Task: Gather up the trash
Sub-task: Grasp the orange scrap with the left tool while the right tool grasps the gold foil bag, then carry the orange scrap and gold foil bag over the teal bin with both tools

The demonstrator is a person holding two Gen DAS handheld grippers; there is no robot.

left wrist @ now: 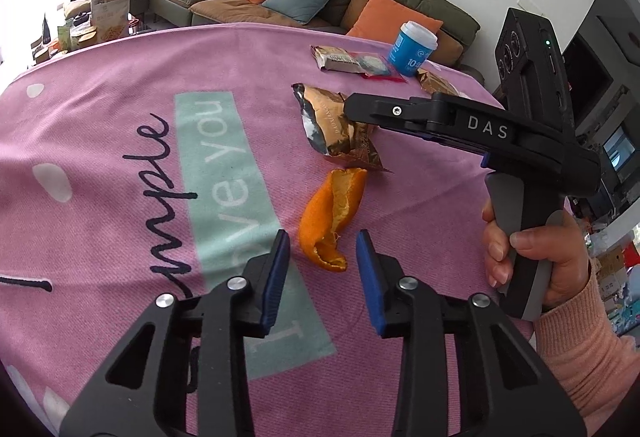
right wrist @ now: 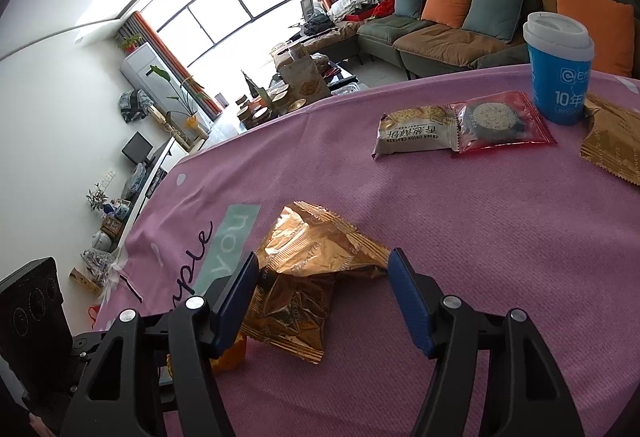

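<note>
We have the orange peel (left wrist: pixel 332 221) lying curled on the pink cloth (left wrist: pixel 120 109), just in front of our left gripper (left wrist: pixel 322 249); its near end sits between the blue pads, which stand apart and are not pressing it yet, so nothing is held there; we judge the peel light, soft and a bit springy, best pinched across that near curled end where the rind doubles up. Just beyond the peel, touching its far tip, lies the crumpled gold wrapper (right wrist: pixel 316 277); our right gripper (right wrist: pixel 324 277) straddles it, jaws spread wide on either side, pads clear of the foil; we expect it to be almost weightless, crinkly and slick, so a bite on the bunched middle fold should serve better than on a flat slippery edge. Further past the peel, well apart, sit a cracker packet (right wrist: pixel 416 131) and a red biscuit packet (right wrist: pixel 500 125) touching each other; beside them stand a blue lidded cup (right wrist: pixel 560 69) and another gold wrapper (right wrist: pixel 612 149); those look unopened or unclear, we cannot tell.
</note>
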